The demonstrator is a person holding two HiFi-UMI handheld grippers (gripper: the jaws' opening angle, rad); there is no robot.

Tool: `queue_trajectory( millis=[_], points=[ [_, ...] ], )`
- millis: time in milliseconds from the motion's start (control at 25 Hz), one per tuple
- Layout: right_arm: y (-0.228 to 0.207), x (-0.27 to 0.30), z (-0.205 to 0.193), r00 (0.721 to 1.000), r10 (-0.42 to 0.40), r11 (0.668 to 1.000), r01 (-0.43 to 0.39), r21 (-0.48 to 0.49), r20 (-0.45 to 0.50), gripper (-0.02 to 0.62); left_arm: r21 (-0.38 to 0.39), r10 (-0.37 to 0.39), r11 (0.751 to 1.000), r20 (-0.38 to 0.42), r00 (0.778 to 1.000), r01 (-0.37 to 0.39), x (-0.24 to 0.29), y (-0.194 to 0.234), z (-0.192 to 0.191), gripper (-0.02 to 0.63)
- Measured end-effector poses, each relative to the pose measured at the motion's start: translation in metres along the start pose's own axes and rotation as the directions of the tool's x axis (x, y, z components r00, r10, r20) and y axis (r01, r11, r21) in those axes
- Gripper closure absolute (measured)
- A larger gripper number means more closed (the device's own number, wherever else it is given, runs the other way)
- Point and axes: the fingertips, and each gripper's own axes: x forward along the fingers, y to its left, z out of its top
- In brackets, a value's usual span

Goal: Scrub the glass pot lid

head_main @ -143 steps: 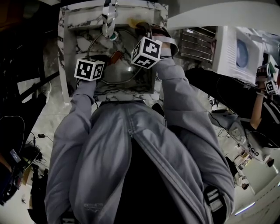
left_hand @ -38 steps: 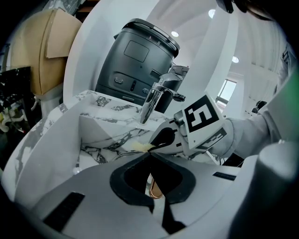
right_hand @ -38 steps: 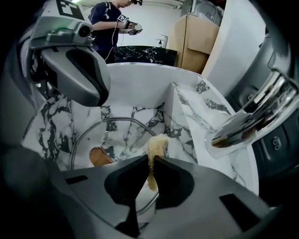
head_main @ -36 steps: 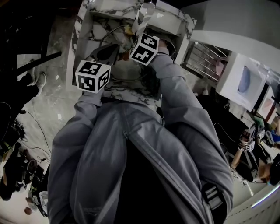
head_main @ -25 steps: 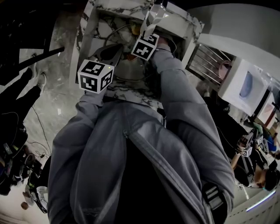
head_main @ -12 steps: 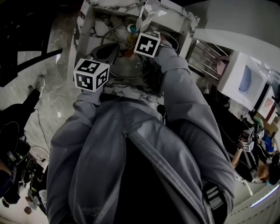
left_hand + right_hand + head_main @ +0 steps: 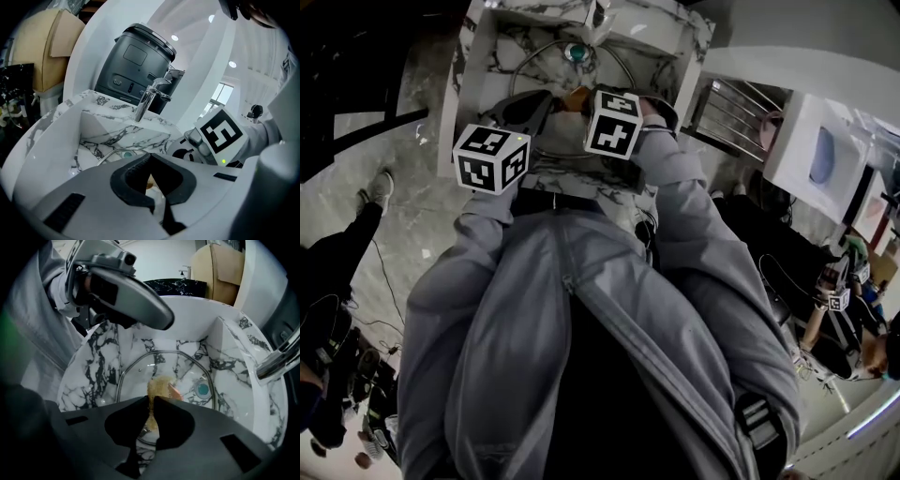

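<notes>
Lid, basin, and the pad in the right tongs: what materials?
Lid: clear glass, the veining shows through it; shiny, metal-looking rim.
Basin: glossy white stone with black veins, marble or an imitation.
Pad: tan, with a coarse grainy texture, probably a scouring sponge.

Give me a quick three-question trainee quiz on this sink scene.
1. True or false: the round glass pot lid lies inside the white marble sink.
2. What does the right gripper hold? A) tan scrubbing sponge B) blue cloth C) steel spoon
3. Fill in: the left gripper has its fingers ____.
Key: 1 true; 2 A; 3 shut.
</notes>
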Motion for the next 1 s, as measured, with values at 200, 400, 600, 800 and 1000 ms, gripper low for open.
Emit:
queue_trajectory(
  millis=[200,400,600,800,1000],
  points=[
    [0.041,0.022,-0.006,0.999,0.052,0.998,-0.052,-0.021,-0.013,0.546,0.004,-0.004,1.0,0.004,1.0,0.004,-0.008,-0.01,-0.005,0.592],
    [0.033,0.044,-0.011,0.995,-0.08,0.996,0.077,-0.05,-0.059,0.546,0.008,0.0,1.0,0.009,1.0,0.0,-0.014,-0.014,-0.008,0.592],
    [0.034,0.06,-0.013,0.99,-0.079,0.996,0.072,-0.061,-0.114,0.546,0.005,0.002,1.0,0.012,1.0,-0.002,-0.017,-0.016,-0.011,0.592],
    [0.046,0.061,-0.013,0.993,0.021,1.0,-0.022,-0.007,-0.117,0.546,0.003,-0.002,1.0,0.013,1.0,0.002,-0.019,-0.018,-0.014,0.592],
    [0.069,0.064,-0.015,0.988,0.095,0.995,-0.096,-0.006,-0.121,0.546,0.002,-0.004,1.0,0.01,1.0,0.004,-0.021,-0.021,-0.015,0.592]
  ],
)
